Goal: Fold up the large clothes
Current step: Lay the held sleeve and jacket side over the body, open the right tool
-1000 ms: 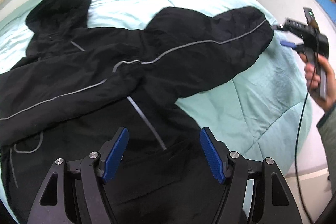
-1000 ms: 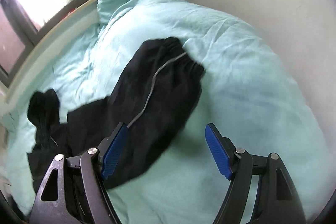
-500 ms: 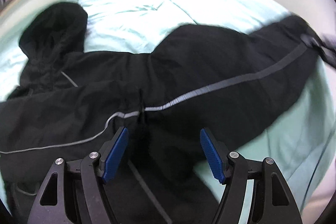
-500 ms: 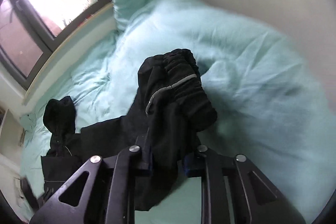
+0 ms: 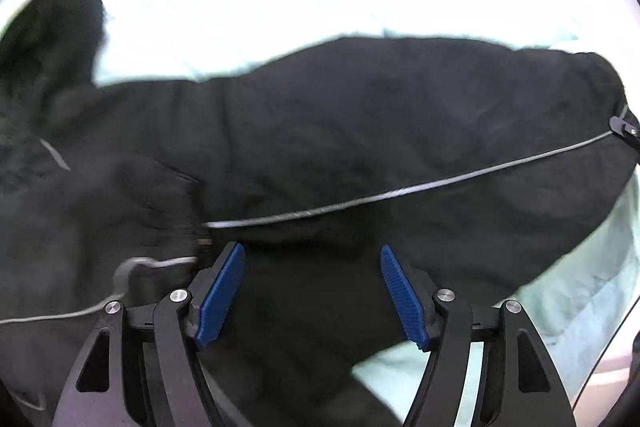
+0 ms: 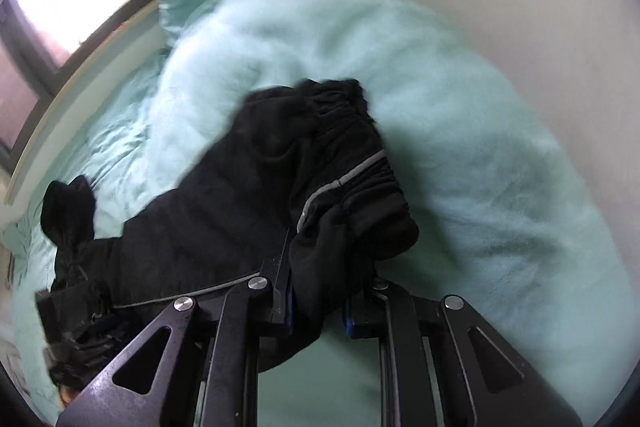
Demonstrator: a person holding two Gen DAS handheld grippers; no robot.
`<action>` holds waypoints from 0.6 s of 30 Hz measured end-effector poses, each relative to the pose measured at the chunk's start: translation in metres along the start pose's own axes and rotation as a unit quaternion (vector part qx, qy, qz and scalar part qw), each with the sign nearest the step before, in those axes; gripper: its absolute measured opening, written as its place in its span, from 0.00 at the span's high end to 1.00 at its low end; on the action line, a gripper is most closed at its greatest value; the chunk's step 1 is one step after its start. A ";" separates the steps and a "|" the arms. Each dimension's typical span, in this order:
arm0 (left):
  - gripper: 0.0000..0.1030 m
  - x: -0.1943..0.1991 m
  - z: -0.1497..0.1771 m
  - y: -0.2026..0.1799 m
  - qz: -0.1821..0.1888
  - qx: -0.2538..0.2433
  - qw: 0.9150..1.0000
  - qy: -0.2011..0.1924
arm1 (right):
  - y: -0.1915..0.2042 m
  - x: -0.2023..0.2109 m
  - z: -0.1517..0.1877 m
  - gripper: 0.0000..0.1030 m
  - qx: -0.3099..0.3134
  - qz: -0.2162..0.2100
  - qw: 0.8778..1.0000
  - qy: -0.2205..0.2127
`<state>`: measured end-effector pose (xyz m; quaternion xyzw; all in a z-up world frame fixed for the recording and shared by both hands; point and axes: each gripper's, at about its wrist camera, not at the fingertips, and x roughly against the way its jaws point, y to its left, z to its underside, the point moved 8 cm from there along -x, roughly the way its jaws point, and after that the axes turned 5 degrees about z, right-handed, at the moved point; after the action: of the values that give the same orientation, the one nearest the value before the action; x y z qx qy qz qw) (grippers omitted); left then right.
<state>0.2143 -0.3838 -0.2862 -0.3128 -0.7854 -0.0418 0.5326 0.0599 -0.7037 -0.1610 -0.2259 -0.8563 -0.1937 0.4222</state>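
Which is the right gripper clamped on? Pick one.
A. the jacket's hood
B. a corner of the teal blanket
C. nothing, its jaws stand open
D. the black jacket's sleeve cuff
D: in the right wrist view the right gripper has its jaws shut on the gathered sleeve cuff of the black jacket, raised off the teal blanket.

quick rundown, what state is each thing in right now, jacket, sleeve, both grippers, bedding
black jacket: spread out on the bed, not folded yet
sleeve cuff: bunched up, pinched and lifted off the bedding
right gripper: shut on the sleeve cuff
left gripper: open, over the jacket body, gripping nothing
hood: lying flat at the far end
green duvet: rumpled under the jacket
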 end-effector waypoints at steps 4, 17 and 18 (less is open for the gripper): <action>0.30 0.050 0.000 0.010 0.004 -0.009 0.999 -0.033 | 0.050 0.033 -0.007 0.82 0.052 -0.004 0.998 -0.026; 0.30 0.178 0.056 0.130 -0.029 0.029 0.997 -0.067 | 0.308 0.089 0.042 0.84 0.203 -0.075 0.976 -0.034; 0.30 0.185 0.060 0.142 -0.032 0.033 0.997 -0.068 | 0.332 0.090 0.050 0.84 0.214 -0.082 0.973 -0.032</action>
<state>0.1979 -0.1635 -0.1904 -0.2721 -0.8302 -0.0111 0.4864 0.1624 -0.3841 -0.0698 -0.0656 -0.9063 -0.0325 0.4162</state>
